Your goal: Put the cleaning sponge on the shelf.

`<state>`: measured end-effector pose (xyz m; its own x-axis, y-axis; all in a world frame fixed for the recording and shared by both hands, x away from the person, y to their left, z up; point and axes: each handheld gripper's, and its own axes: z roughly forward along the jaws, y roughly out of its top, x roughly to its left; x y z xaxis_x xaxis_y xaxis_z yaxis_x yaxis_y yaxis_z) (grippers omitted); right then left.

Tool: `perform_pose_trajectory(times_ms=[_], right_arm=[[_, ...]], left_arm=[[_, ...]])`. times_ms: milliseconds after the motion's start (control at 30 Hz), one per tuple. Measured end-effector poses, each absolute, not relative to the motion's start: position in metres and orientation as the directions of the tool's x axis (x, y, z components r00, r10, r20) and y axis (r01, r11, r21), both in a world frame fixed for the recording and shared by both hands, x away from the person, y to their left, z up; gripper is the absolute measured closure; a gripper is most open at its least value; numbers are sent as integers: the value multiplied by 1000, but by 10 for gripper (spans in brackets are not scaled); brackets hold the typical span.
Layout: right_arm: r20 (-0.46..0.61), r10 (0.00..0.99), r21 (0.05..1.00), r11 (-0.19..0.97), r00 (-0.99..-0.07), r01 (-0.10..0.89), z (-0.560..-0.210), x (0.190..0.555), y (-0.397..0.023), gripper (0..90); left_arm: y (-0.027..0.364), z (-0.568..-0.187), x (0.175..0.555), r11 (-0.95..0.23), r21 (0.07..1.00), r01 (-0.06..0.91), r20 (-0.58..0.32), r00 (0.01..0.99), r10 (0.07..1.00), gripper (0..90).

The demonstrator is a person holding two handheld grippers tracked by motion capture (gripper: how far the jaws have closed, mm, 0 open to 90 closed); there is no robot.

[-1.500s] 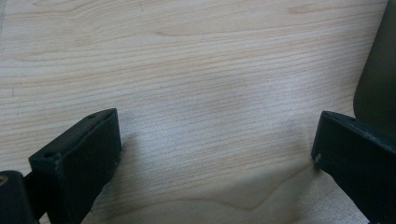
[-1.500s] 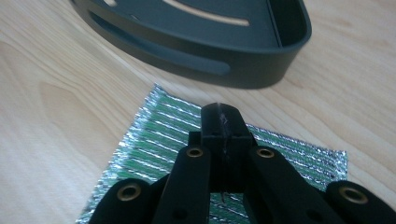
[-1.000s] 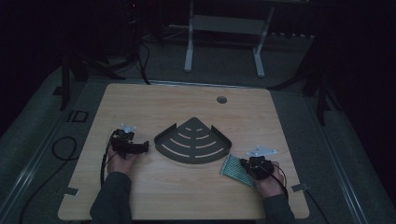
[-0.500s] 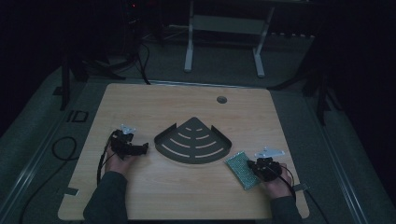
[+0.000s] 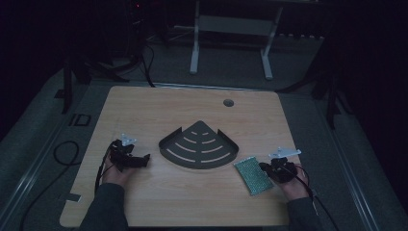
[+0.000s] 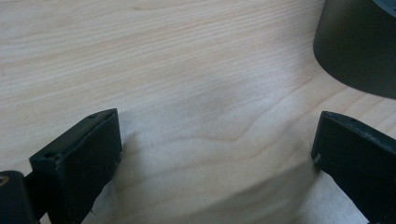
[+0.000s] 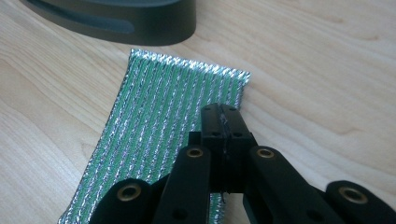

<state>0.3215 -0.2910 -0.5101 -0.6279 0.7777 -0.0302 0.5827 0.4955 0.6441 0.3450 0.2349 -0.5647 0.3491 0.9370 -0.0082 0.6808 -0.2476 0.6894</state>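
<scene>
The right gripper (image 7: 223, 122) is pressing its fingers together over the edge of the green scouring pad (image 7: 163, 135), which is lying flat on the worktop (image 5: 192, 110) just beside the dark fan-shaped rack (image 5: 199, 147); whether it is actually pinching the pad I cannot tell. The left gripper (image 6: 217, 158) is waiting with fingers spread wide over bare wood near the rack. This is probably a pickup beginning; next, lifting the pad towards the rack.

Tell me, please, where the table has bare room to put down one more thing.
The far half of the table is free, from the fan-shaped rack to the round hole. The near middle is bare too, between the forearms. It is crowded at the right, where the green scouring pad lies beside the rack with the right tool over it.
</scene>
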Motion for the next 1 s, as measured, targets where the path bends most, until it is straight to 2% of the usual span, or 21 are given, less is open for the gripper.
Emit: perform_pose_trajectory(times_ms=[300,400,1000], right_arm=[[-45,761,604,537,-647,589,-487,332,-294,844],[-12,755,565,546,-656,618,-482,340,-295,787],[144,762,379,547,-631,747,-494,363,-296,744]], left_arm=[[234,-565,341,-240,689,684,-8,338,941,20],[234,-565,342,-240,689,684,-7,337,942,20],[234,-565,342,-237,689,684,-7,334,942,20]])
